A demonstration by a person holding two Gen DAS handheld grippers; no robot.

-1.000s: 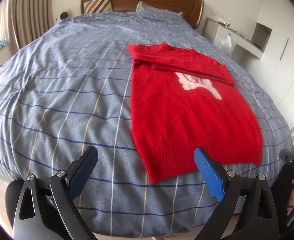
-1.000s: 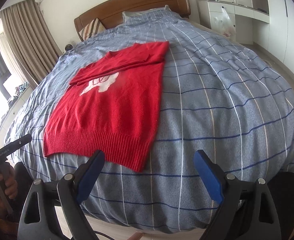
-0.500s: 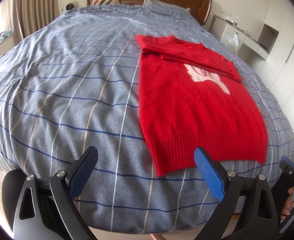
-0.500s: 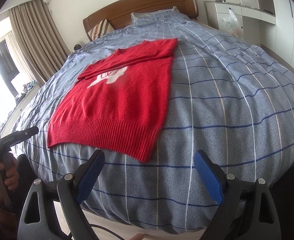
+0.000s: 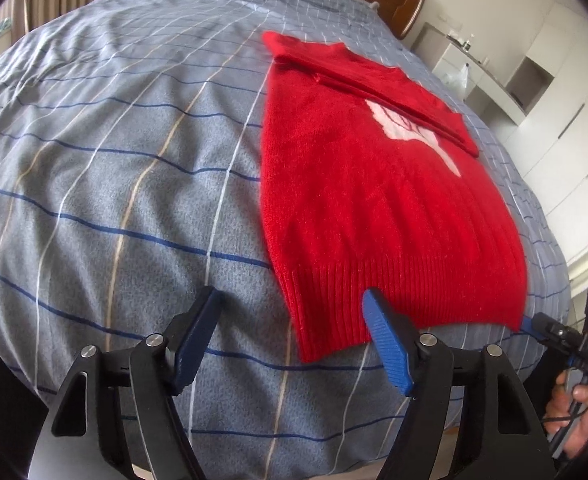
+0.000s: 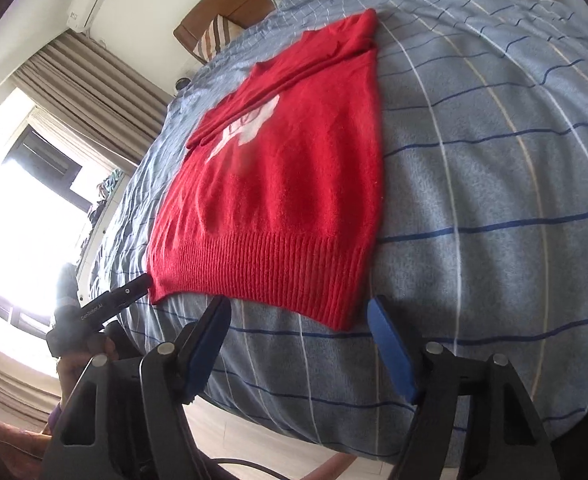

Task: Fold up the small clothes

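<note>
The red knitted sweater (image 5: 374, 200) lies flat on the blue checked bed (image 5: 114, 200), long axis running away from both grippers, ribbed hem (image 6: 270, 276) nearest: left gripper (image 5: 294, 336) and right gripper (image 6: 298, 340) gape wide, empty, each fronting a hem corner.

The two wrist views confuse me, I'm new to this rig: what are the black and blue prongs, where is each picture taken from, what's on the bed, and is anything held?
There is no robot: a person holds a two-finger tool in each hand, with a camera looking forward along the fingers. One picture looks past the left gripper, the other past the right gripper. Both stand open and hold nothing. A red sweater lies flat on the blue checked bedspread, its sleeves folded across the chest and its ribbed hem nearest the grippers. Each gripper points at one hem corner, not yet touching it. Each view also shows the other gripper's tip at its edge.
</note>
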